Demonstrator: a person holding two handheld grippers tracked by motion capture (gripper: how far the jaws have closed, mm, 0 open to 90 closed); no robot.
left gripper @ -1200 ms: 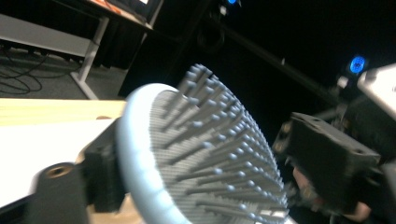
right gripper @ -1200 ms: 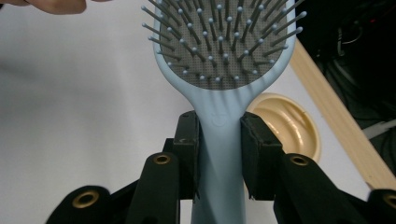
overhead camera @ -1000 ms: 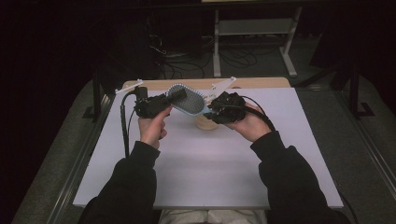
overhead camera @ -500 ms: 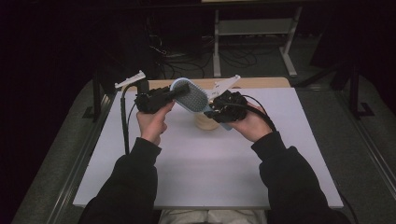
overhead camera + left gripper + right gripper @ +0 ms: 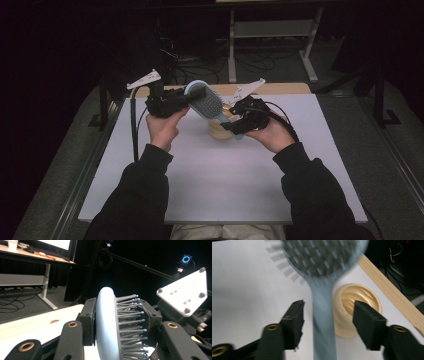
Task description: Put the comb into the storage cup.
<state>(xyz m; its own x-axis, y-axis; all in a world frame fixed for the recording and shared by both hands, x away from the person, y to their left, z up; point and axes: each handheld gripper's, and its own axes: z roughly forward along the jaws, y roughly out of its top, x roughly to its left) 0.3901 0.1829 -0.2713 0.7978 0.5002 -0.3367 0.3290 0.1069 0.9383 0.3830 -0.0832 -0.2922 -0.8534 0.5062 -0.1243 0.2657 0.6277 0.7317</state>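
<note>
Above table: L claw [image 5: 117, 322] clamps hairbrush [image 5: 206, 102] head; R claw [image 5: 328, 325] just opened, straddling handle; no legible writing.

Lt blue hairbrush [image 5: 206, 102], grey bristles; beige cup [image 5: 354, 307].

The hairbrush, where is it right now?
In the high view the hairbrush is held above the far middle of the table, its head clamped in the left gripper, its handle between the right gripper's open jaws, over the beige cup.
</note>
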